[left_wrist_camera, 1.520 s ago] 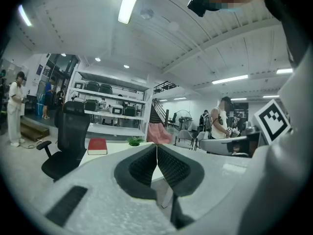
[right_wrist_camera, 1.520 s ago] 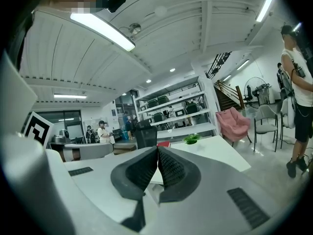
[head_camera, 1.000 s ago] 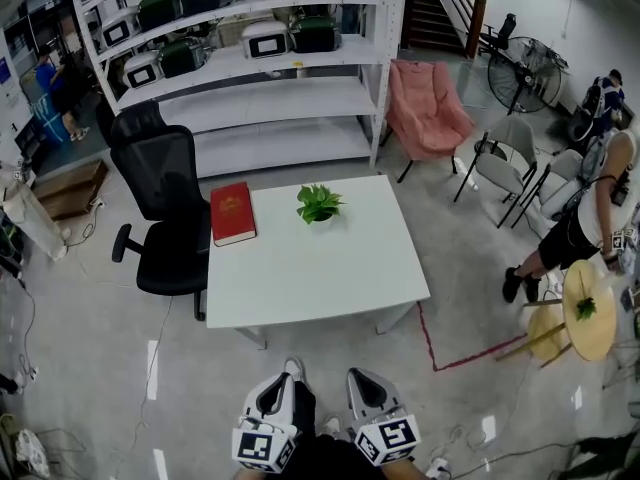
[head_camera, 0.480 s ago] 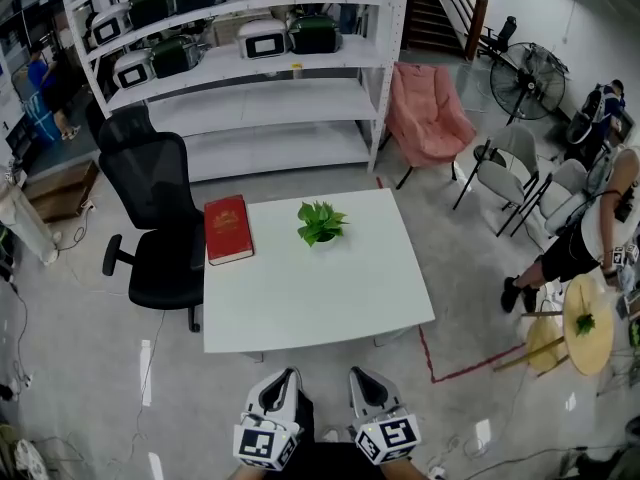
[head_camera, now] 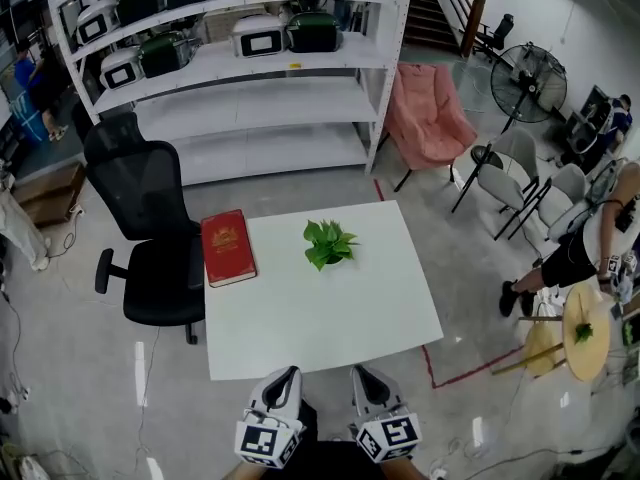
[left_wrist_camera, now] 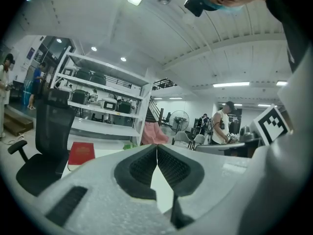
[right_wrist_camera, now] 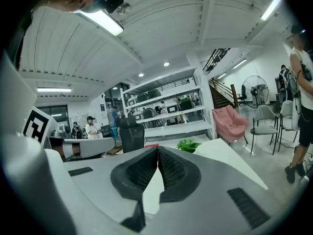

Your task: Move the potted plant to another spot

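A small potted plant (head_camera: 328,244) with green leaves stands on the white table (head_camera: 330,318), toward its far side, right of a red book (head_camera: 227,247). The right gripper view shows the potted plant (right_wrist_camera: 188,144) just beyond the jaws. Both grippers sit low in the head view, off the table's near edge: left gripper (head_camera: 283,379) and right gripper (head_camera: 366,377). Each has its jaws pressed together with nothing between them, as seen for the left gripper (left_wrist_camera: 156,147) and the right gripper (right_wrist_camera: 157,149). Neither touches the plant.
A black office chair (head_camera: 142,230) stands at the table's left. White shelving (head_camera: 230,63) with appliances lies behind, a pink chair (head_camera: 428,110) and grey folding chairs (head_camera: 507,173) to the right. A person (head_camera: 585,243) stands by a round wooden table (head_camera: 587,315) at far right.
The view has shifted closer to the table: the table, book and plant sit lower and nearer in the head view. Both grippers stay shut at the bottom.
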A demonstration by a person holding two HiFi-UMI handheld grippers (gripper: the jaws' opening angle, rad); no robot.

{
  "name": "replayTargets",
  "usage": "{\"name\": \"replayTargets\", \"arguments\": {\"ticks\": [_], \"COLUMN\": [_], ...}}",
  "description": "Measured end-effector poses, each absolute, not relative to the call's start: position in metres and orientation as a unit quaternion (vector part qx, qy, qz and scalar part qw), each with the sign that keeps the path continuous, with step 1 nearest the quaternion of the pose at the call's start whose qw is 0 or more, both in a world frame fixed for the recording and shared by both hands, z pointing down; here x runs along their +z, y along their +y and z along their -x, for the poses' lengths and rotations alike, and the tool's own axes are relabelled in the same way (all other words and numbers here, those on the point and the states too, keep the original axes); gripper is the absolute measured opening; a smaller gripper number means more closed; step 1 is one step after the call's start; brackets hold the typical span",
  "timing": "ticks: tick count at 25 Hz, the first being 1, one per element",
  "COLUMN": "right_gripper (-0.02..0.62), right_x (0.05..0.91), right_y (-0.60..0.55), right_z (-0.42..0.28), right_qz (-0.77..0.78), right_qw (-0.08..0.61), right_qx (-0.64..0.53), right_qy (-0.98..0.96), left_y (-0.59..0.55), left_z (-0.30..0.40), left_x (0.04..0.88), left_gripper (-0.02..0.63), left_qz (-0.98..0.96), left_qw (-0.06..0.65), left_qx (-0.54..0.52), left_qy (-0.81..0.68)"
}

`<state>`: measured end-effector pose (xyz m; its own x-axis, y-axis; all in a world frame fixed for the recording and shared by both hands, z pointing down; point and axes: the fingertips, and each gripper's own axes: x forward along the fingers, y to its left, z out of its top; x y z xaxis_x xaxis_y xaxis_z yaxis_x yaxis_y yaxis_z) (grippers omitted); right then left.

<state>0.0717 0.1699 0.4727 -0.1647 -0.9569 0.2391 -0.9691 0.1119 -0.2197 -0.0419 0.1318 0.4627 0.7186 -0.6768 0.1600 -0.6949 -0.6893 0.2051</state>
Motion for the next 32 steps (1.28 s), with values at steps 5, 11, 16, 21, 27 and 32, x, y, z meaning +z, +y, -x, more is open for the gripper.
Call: {"name": "replayTargets", "arguments": {"ticks": [5, 11, 16, 21, 27, 32], "right_gripper": [0.012, 0.012, 0.012, 0.012, 0.012, 0.012], "right_x": [0.474, 0.480, 0.477, 0.479, 0.484, 0.494], "right_y": [0.130, 0.092, 0.071, 0.050, 0.011, -0.023], "right_z": [-0.063, -0.053, -0.053, -0.055, -0.073, -0.097], "right_qz": [-0.656, -0.664, -0.668, -0.661, -0.635, -0.604], "right_qw": [0.031, 0.047, 0.056, 0.065, 0.071, 0.087], "right_qx": [0.170, 0.170, 0.165, 0.166, 0.157, 0.153], "right_qy": [-0.735, -0.727, -0.724, -0.729, -0.753, -0.777], "left_y": [0.094, 0.064, 0.044, 0.031, 0.005, -0.019], "left_z": [0.052, 0.063, 0.068, 0.065, 0.053, 0.037], "left_x": [0.469, 0.473, 0.473, 0.474, 0.474, 0.473], "left_gripper": [0.017, 0.017, 0.017, 0.017, 0.017, 0.018], "left_qz": [-0.922, -0.928, -0.929, -0.925, -0.914, -0.897], "left_qw": [0.133, 0.143, 0.139, 0.155, 0.150, 0.152], "left_qx": [0.047, 0.054, 0.046, 0.061, 0.052, 0.047], "left_qy": [-0.362, -0.341, -0.339, -0.341, -0.372, -0.411]}}
